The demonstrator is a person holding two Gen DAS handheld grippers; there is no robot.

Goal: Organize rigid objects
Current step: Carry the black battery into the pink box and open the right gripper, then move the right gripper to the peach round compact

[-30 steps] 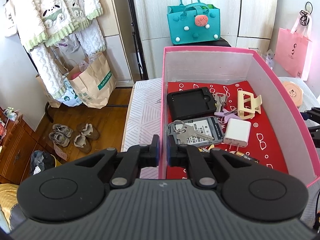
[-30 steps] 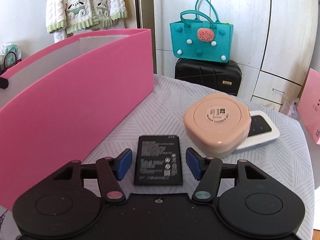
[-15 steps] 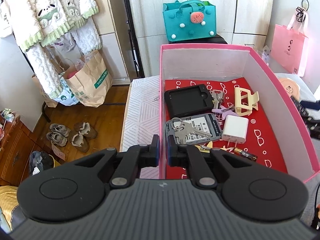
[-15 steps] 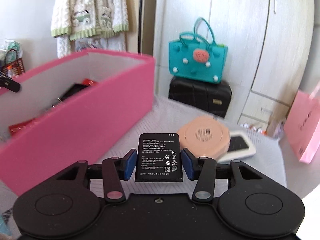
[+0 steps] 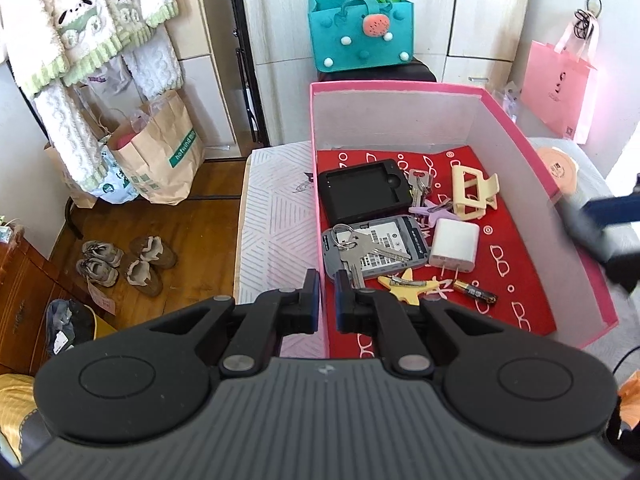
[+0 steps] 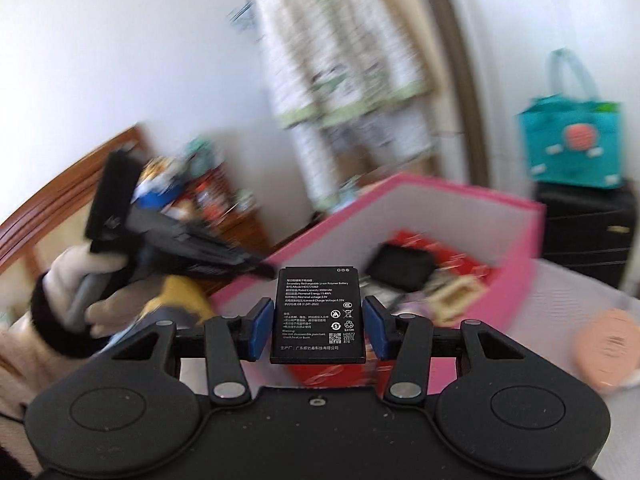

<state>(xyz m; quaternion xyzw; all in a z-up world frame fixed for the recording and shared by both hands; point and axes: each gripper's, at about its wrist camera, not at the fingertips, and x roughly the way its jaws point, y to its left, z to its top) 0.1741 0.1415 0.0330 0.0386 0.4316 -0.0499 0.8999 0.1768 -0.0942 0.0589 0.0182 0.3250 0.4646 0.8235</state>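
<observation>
Our right tool [image 6: 319, 328] grips the battery [image 6: 318, 314] above the mostly filled pink box [image 5: 508, 120], whose wall our clenched left tool [image 5: 325, 295] pinches; the compact [image 6: 608, 350] waits right.

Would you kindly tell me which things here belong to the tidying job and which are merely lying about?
Job:
- flat black battery, clamped in the right tongs
- pink box, its near wall pinched by the left tongs
- peach round case

Lying about:
- teal bag
- paper bag
- shoes

Pink box [image 5: 516, 128], red glasses-print lining [image 5: 504, 264], black battery [image 6: 318, 314]
</observation>
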